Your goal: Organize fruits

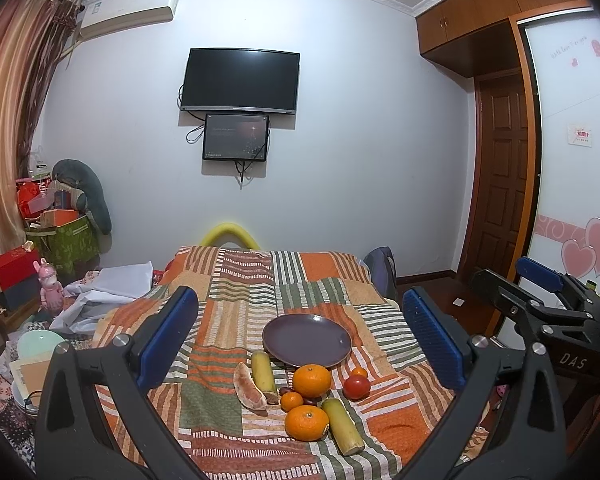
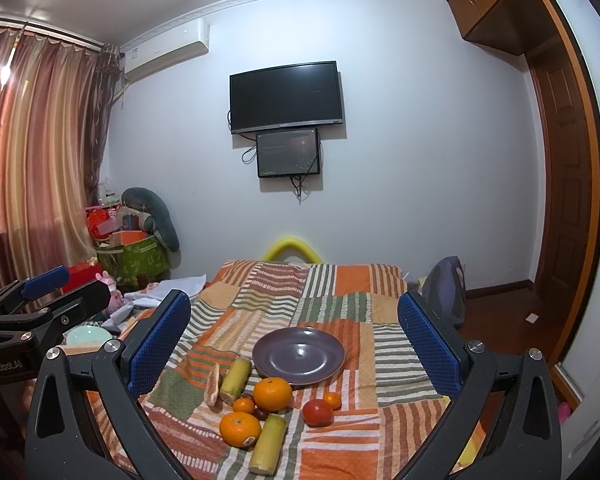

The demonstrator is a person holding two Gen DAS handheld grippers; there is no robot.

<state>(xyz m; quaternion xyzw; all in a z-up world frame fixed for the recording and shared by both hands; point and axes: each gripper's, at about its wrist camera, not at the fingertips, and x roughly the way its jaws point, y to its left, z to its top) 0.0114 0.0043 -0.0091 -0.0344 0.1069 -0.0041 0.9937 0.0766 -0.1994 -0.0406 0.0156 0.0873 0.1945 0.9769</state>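
Note:
An empty purple plate (image 1: 307, 340) (image 2: 299, 355) lies on a striped patchwork cloth (image 1: 340, 292). In front of it sit two large oranges (image 1: 311, 380) (image 1: 307, 422), small oranges (image 1: 291, 401), a red tomato (image 1: 357, 387) (image 2: 318, 412), two green cane pieces (image 1: 264, 372) (image 1: 343, 426), and a pomelo slice (image 1: 248, 388). My left gripper (image 1: 300, 332) hangs open above and before the fruit, holding nothing. My right gripper (image 2: 294, 340) is likewise open and empty. Each gripper shows at the edge of the other's view.
A heap of cloth, boxes and a pink toy (image 1: 52, 292) fills the floor on the left. A backpack (image 2: 444, 292) leans at the table's far right corner. Behind are a wall with two screens (image 1: 240, 80) and a wooden door (image 1: 500, 184).

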